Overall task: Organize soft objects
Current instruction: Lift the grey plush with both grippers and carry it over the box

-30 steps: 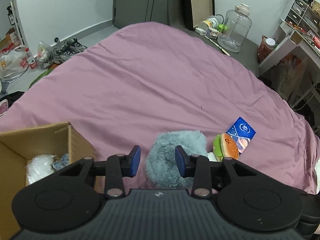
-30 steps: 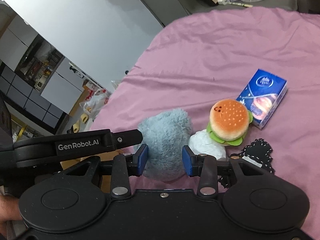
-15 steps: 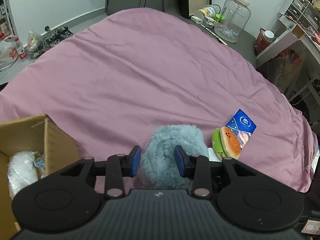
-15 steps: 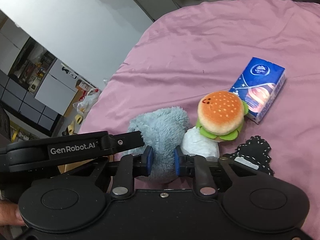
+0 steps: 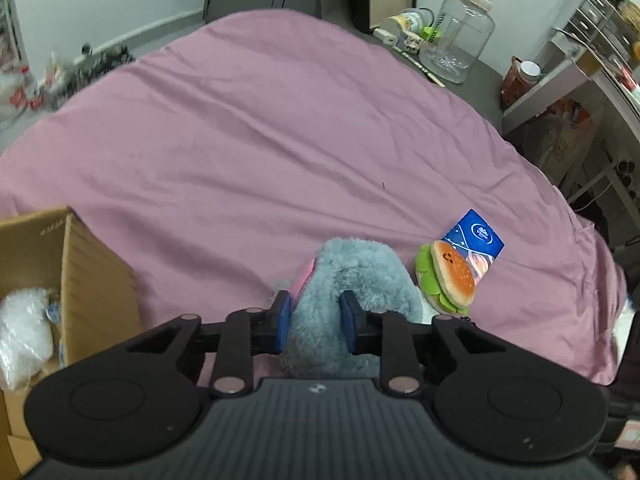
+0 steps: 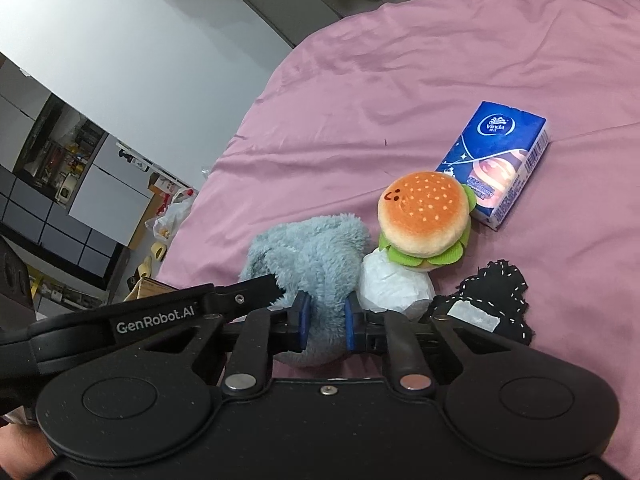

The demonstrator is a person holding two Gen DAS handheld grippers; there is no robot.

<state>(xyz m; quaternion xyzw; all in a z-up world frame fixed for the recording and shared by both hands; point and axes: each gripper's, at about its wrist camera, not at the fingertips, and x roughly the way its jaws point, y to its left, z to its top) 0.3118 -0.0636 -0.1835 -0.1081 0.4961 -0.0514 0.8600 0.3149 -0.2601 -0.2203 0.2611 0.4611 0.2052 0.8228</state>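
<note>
At the lower centre of both views, a fluffy grey-blue plush (image 5: 352,280) (image 6: 316,256) is gripped from two sides on the pink bedsheet (image 5: 280,140) (image 6: 400,80). The left gripper (image 5: 315,322) is clenched on its near part, the fur bulging between the blue pads, and the right gripper (image 6: 325,322) is likewise clamped on a fold of the same plush. In the right view the left gripper's arm (image 6: 152,314) is seen pressed against the plush from the lower left.

Just right of the plush, touching it, a white wad (image 6: 394,284) is seen, with a burger toy (image 5: 448,276) (image 6: 426,216) resting on it. A blue tissue pack (image 5: 476,242) (image 6: 500,160) lies against the burger toy at the right of the frame. A black fabric piece with white stitching (image 6: 492,300) lies at the lower right, beside the wad.

At the left edge of the left view a cardboard box (image 5: 92,272) stands open, and a white fluffy item (image 5: 22,332) is seen inside. A clear jug (image 5: 460,36) stands beyond the bed at the upper right.
</note>
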